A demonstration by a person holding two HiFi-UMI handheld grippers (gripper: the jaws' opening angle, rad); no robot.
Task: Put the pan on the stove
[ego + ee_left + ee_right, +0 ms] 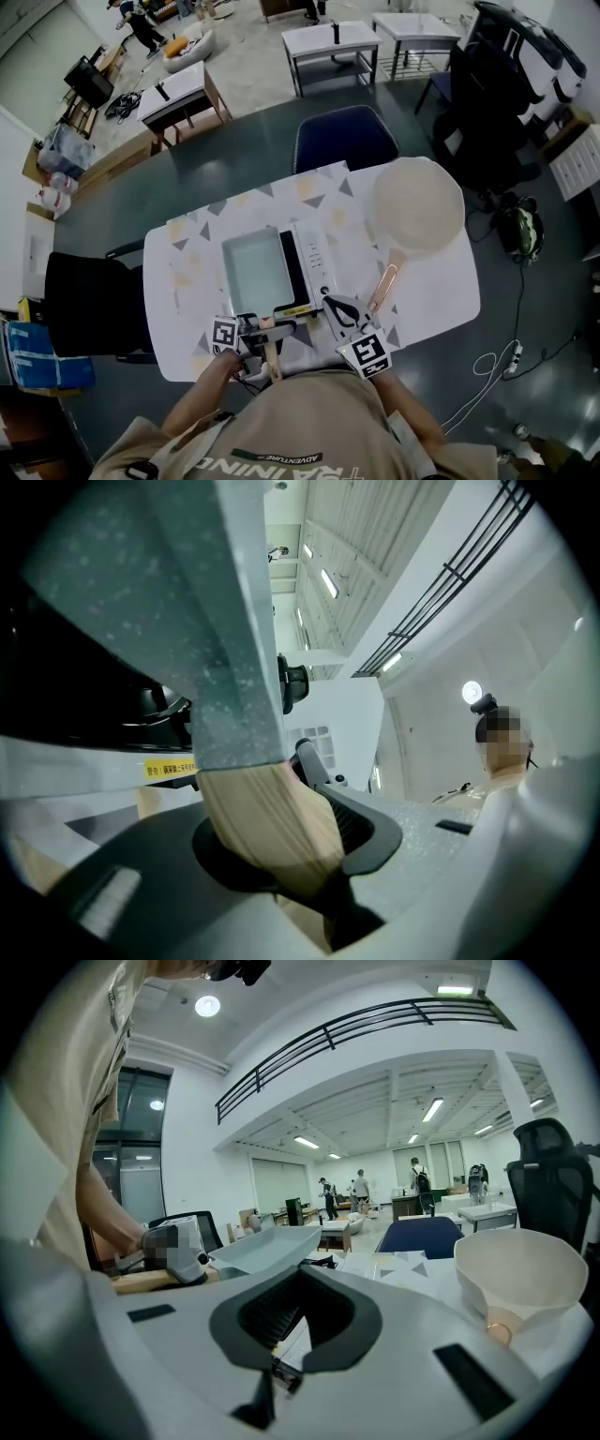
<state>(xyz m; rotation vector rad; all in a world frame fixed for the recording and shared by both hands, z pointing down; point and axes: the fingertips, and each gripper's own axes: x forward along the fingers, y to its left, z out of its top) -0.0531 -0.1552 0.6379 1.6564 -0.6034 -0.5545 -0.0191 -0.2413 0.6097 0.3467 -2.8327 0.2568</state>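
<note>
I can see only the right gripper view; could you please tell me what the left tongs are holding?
Observer: The left tongs are shut on the wooden handle of the square pan.
Operator: Where is that pan?
Observer: In the head view, it lies over the left part of the stove.
Operator: And the handle of the white pan?
Observer: That handle points toward the person, ending beside the open right tongs.
</note>
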